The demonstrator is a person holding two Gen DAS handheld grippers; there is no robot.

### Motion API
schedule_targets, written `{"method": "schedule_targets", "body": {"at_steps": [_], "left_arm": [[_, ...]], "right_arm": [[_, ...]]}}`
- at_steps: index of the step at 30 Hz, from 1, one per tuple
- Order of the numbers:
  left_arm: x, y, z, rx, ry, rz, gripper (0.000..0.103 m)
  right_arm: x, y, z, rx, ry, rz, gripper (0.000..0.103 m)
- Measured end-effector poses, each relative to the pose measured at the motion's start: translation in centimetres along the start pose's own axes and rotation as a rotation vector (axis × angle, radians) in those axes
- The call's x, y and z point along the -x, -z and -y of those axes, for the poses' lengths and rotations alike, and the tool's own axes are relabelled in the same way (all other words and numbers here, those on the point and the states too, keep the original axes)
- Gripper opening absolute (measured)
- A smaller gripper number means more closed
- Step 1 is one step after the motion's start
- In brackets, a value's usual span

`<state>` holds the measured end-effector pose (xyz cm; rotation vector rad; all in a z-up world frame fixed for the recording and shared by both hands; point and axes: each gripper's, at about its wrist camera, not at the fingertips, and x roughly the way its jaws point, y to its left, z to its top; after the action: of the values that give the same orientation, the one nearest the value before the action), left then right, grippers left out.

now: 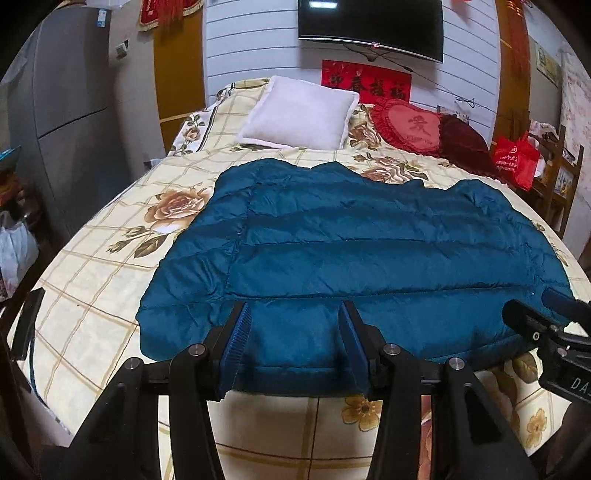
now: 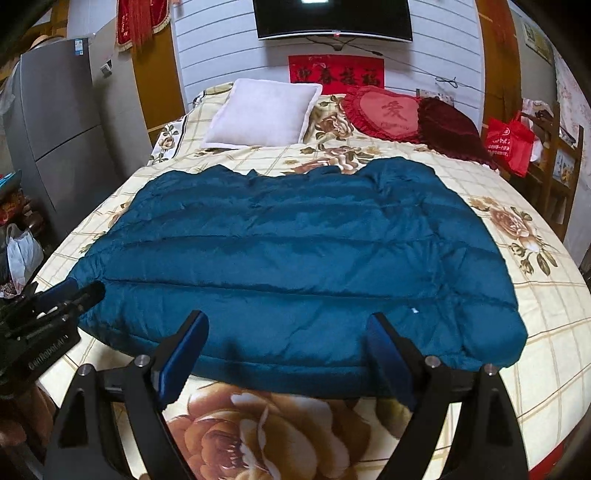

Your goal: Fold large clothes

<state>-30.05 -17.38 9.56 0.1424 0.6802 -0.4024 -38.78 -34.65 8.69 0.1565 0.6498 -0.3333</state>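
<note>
Nearest the viewer, the left gripper (image 1: 295,325) points down at the near hem of a teal quilted down jacket (image 1: 351,251). Its two blue-padded fingers (image 1: 236,343) stand partly apart, with the hem seen between them; the pads do not appear to press the cloth, though the lens makes contact hard to judge. At the right edge of this view, the tip of the right gripper (image 1: 543,314) shows above the jacket's near right corner.

From the right wrist view, the right gripper (image 2: 288,332) has its fingers spread wide, nearly as far as they go, framing the jacket's (image 2: 295,240) near hem. Nothing is clamped between them. The left gripper (image 2: 79,291) enters at the left edge, beside the jacket's near left corner.

The jacket lies flat and spread across a bed whose cream bedspread (image 1: 110,258) carries a tan grid and large brown roses. Its stitched bands run side to side.

Farther back, at the head of the bed, a pale square pillow (image 1: 299,110) leans left of a red heart-shaped cushion (image 1: 410,125) and a dark red cushion (image 1: 465,144). A red bag (image 1: 517,158) sits on a wooden shelf to the right. On the white slatted wall hang a red banner (image 1: 365,81) and, above it, a dark television (image 1: 369,26). A grey refrigerator (image 1: 70,110) stands at the left.
</note>
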Motion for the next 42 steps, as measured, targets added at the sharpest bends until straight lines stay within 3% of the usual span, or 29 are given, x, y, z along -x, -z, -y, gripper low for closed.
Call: {"method": "schedule_targets", "body": {"at_steps": [12,21,42], "left_arm": [[-0.4,0.6,1.2,-0.015,0.022,0.008,0.059],[-0.3,0.7,1.3,-0.009,0.015,0.014,0.059],[-0.5,0.8,1.7,-0.018,0.012,0.017,0.059]], "right_arm": [[0.2,0.1,-1.8,0.050,0.034,0.041,0.090],[0.7,0.1,-1.0,0.022,0.001,0.071,0.090],[0.8,0.7,-0.9,0.003,0.041,0.065,0.090]]}}
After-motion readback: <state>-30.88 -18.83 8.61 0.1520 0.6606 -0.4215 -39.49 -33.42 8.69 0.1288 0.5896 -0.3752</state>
